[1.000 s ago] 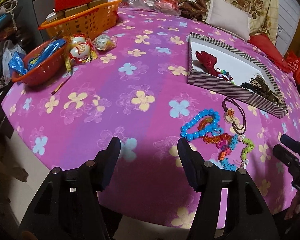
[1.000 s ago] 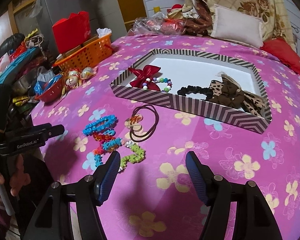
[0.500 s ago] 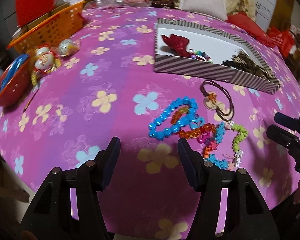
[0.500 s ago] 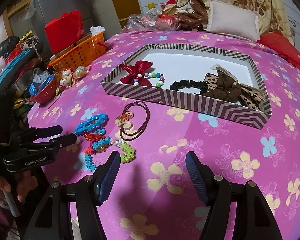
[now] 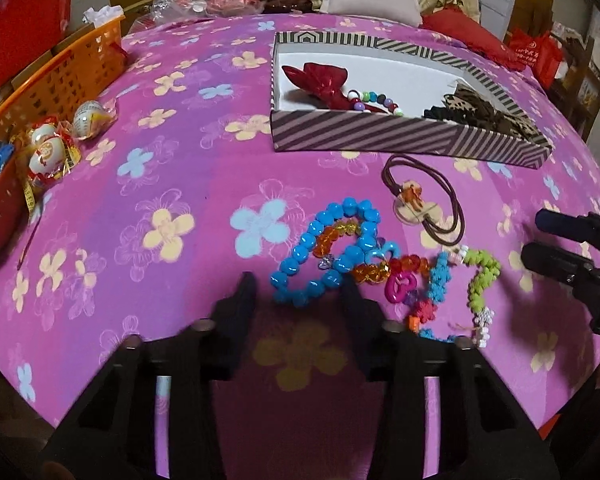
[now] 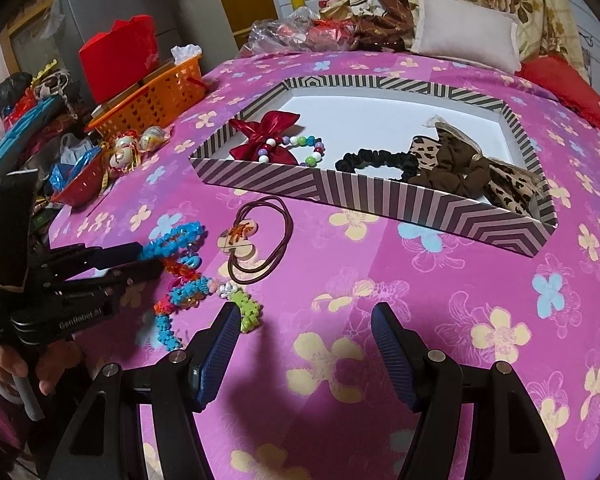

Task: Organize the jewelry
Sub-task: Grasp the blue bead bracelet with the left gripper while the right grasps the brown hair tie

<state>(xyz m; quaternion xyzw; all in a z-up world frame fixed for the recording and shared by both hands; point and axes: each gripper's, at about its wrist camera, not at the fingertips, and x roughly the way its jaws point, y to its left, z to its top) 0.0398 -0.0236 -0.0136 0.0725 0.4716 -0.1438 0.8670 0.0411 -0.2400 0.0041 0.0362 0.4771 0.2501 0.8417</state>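
A striped shallow box (image 5: 400, 136) (image 6: 380, 200) on the pink flowered cloth holds a red bow (image 5: 320, 80), a coloured bead bracelet (image 6: 304, 148), a black scrunchie (image 6: 376, 160) and leopard scrunchies (image 6: 460, 164). Near the box lie a brown hair tie with a wooden charm (image 5: 420, 204) (image 6: 256, 236), a blue bead bracelet (image 5: 324, 252) and a tangle of orange, blue and green bead strings (image 5: 440, 280) (image 6: 192, 284). My left gripper (image 5: 300, 292) is open, its tips at the blue bracelet's near edge. My right gripper (image 6: 304, 320) is open and empty, just right of the green string.
An orange basket (image 5: 60, 80), wrapped egg-shaped toys (image 5: 52, 148) and a red bowl (image 5: 0, 216) sit at the left. Pillows (image 6: 464, 36) and bags lie beyond the box. The cloth's edge drops off close below both grippers.
My left gripper has moved forward and right until its tips reach the blue bracelet. My right gripper has edged forward a little. Both stay open.
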